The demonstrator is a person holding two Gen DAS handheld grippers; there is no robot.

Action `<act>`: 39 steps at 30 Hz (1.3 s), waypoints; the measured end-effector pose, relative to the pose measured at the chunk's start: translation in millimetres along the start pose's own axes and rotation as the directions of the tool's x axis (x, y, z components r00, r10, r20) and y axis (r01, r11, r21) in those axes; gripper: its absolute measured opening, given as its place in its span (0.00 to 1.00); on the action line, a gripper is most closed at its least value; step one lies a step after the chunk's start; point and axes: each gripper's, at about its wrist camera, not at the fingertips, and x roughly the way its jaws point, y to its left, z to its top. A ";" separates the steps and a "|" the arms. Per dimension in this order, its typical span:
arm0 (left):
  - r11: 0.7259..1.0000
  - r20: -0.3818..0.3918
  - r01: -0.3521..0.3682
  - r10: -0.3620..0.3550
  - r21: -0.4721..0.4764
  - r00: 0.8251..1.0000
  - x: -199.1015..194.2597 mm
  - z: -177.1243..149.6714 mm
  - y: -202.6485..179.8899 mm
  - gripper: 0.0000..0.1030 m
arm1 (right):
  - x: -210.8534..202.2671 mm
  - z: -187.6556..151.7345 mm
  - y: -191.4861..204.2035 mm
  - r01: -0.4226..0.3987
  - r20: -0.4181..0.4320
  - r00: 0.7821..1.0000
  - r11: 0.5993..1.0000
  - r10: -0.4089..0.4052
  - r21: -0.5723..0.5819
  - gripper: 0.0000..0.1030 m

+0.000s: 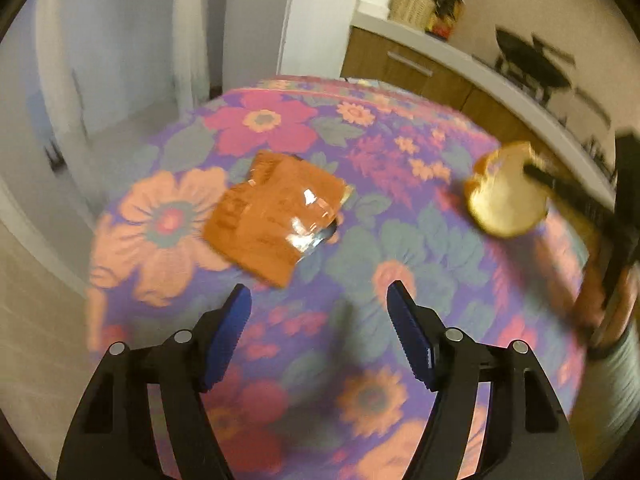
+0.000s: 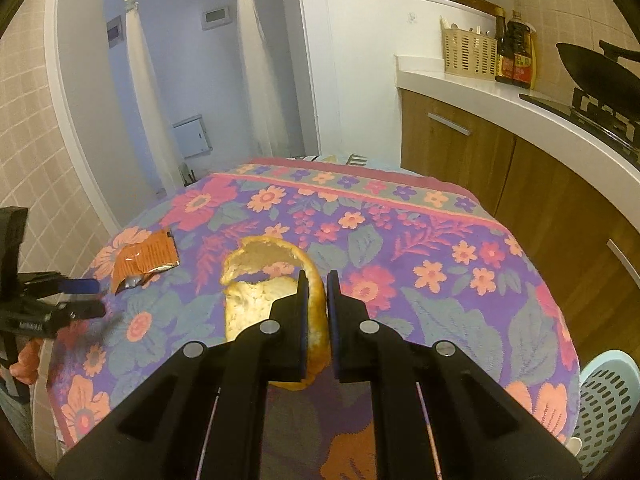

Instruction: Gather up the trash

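Note:
An orange snack wrapper [image 1: 276,216] with a torn silver end lies flat on the flowered tablecloth [image 1: 360,248]. My left gripper [image 1: 318,292] stands open just short of it, with nothing between its blue pads. My right gripper [image 2: 318,280] is shut on the edge of a curled piece of orange peel [image 2: 256,280] and holds it above the cloth. In the left wrist view the peel [image 1: 506,192] hangs at the right, pinched by the right gripper [image 1: 528,168]. In the right wrist view the wrapper [image 2: 146,260] lies at the left, the left gripper [image 2: 95,298] beside it.
A pale blue perforated basket [image 2: 604,400] stands low at the table's right edge. Wooden cabinets [image 2: 452,152] under a white counter [image 2: 480,88] run along the right, with a cream basket [image 2: 468,54], bottles [image 2: 516,56] and a wok [image 2: 596,64] on top.

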 end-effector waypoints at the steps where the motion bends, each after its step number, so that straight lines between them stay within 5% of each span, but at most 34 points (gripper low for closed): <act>1: 0.999 0.026 -0.036 0.035 0.020 0.999 -8.4 0.1 2.0 0.67 | 1.3 -0.3 0.1 0.000 -0.002 1.000 1.000 0.000 -0.002 0.06; 6: 0.996 0.168 -0.086 0.081 0.021 0.982 -22.3 30.4 17.0 0.87 | 9.0 -3.2 -3.0 -0.005 -0.014 1.000 1.000 0.005 0.015 0.06; 12: 0.980 0.007 -0.104 0.104 0.167 0.995 42.5 56.4 12.0 0.86 | 11.6 -4.1 -5.5 -0.015 -0.023 1.000 1.000 0.016 0.023 0.06; 15: 0.981 -0.044 -0.091 0.100 0.170 0.994 60.8 55.0 12.2 0.70 | 12.6 -3.7 -5.0 -0.020 -0.025 0.999 1.000 0.021 0.023 0.06; 19: 0.990 -0.010 -0.059 0.061 0.129 0.998 57.4 50.9 12.3 0.51 | 10.8 -3.8 -3.8 -0.025 -0.015 1.000 1.000 0.025 0.018 0.06; 20: 0.992 -0.005 -0.049 0.049 0.115 0.999 55.6 49.0 12.1 0.37 | 9.1 -3.9 -3.7 -0.026 -0.008 1.000 1.000 0.026 0.018 0.06; 24: 0.995 0.024 -0.022 0.019 0.099 1.000 45.2 45.7 -0.6 0.34 | -7.9 -4.3 -5.0 -0.018 0.043 0.999 1.000 0.016 0.025 0.06; 31: 0.978 0.091 0.091 -0.109 0.188 0.990 9.6 60.0 -64.6 0.33 | -64.5 -3.9 -25.0 0.025 0.148 0.988 0.998 -0.032 0.050 0.06; 39: 0.903 0.052 0.269 -0.303 0.335 0.951 6.2 76.8 -191.6 0.34 | -147.3 -30.5 -74.3 0.185 0.228 0.951 0.975 -0.209 0.124 0.06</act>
